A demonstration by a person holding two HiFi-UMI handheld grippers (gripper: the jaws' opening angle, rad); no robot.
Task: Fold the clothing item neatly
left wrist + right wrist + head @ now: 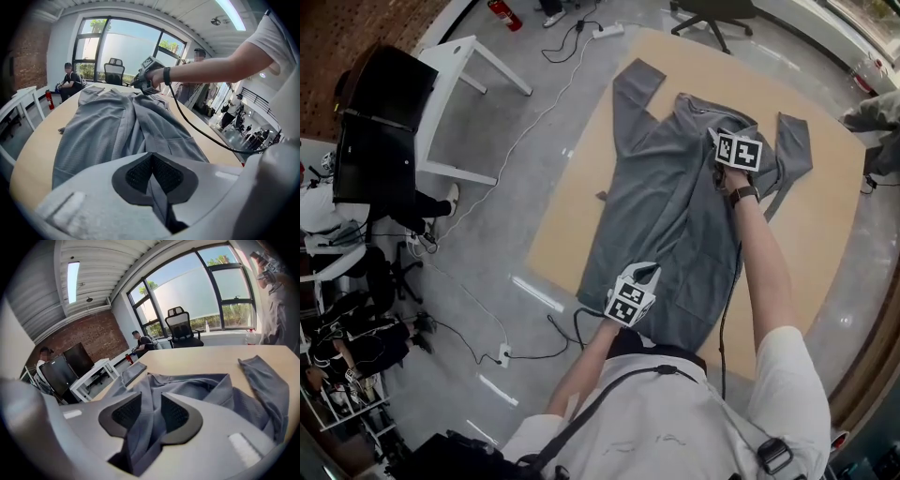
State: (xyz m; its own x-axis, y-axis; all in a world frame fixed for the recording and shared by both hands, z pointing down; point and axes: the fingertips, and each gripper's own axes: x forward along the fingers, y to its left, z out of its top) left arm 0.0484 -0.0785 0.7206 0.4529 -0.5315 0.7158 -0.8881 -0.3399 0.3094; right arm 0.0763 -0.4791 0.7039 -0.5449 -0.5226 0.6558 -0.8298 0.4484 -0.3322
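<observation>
A grey long-sleeved shirt (675,202) lies spread on the tan table (825,234), partly folded along its length. My left gripper (649,273) is at the near hem, shut on a fold of the shirt (103,126); the cloth runs between its pads (140,173). My right gripper (715,139) is at the far collar end, with the arm stretched over the shirt. Its jaws stand a little apart, closed on a thick bunch of grey cloth (197,385) that rises from the table into them. One sleeve (267,385) lies loose to the right.
A white desk (459,94) and a black cabinet (380,122) stand on the floor at the left, with cables (525,131) trailing beside the table. An office chair (712,14) is beyond the far edge. People sit and stand around the room.
</observation>
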